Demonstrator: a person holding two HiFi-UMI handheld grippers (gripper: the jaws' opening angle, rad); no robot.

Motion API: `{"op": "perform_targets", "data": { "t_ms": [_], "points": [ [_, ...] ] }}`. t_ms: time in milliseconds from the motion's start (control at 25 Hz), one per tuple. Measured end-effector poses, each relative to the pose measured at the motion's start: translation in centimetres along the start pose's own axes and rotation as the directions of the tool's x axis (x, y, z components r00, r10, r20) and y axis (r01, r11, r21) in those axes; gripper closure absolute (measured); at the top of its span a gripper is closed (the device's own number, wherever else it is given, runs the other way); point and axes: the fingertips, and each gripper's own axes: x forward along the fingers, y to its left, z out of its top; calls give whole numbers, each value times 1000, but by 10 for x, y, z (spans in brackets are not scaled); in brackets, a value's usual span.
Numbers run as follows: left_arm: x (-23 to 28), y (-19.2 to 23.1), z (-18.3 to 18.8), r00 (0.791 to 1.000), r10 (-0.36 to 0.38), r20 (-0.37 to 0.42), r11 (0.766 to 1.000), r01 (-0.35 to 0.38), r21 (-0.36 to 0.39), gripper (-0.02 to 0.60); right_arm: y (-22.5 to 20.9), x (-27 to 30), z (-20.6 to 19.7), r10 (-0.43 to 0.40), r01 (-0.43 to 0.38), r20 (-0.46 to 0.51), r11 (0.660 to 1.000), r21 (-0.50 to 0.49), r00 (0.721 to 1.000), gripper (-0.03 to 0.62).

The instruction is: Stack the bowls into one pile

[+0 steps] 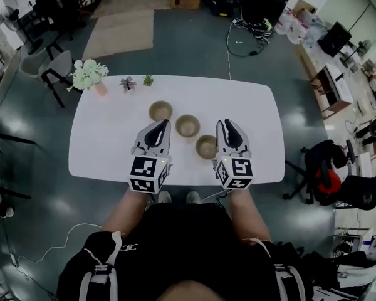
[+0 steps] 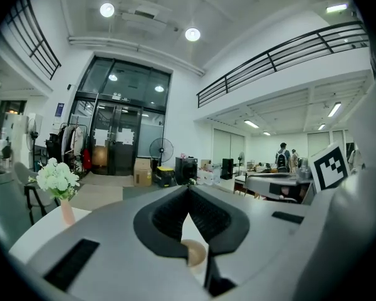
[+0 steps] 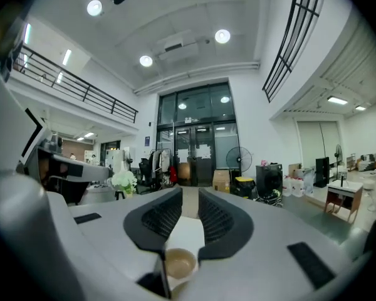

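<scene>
Three bowls are noted unstacked in a slanting row on the white table [image 1: 113,137]: far bowl [image 1: 160,110], middle bowl [image 1: 187,125] and near bowl [image 1: 206,147], each apart from the next, with the near bowl's right rim met or slightly covered by the right gripper [image 1: 228,124]. The left gripper [image 1: 161,125] is held clenched, tips together on nothing, while the right gripper's jaws are parted and press on nothing, with bare tabletop seen through the gap. In each gripper view a single bowl is caught low under the jaws and partly cut off by them; which bowl it is cannot be told.
</scene>
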Motion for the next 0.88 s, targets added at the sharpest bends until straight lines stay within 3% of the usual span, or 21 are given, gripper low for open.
{"op": "perform_targets", "data": {
  "t_ms": [120, 320, 640, 880],
  "points": [
    [4, 3, -6, 1000, 26, -15, 1000, -26, 0, 568, -15, 10, -34, 7, -7, -93, 1000, 6, 996, 482],
    [13, 6, -22, 997, 53, -49, 999, -53, -8, 568, -41, 19, -100, -9, 17, -243, 999, 29, 970, 479],
    [18, 1, -34, 995, 59, -86, 998, -59, 3, 568, -68, 14, -202, -19, 80, -464, 990, 114, 886, 480],
    [20, 2, -42, 992, 63, -113, 998, -61, 16, 568, -81, 1, -253, -24, 191, -567, 952, 238, 823, 480]
  ]
}}
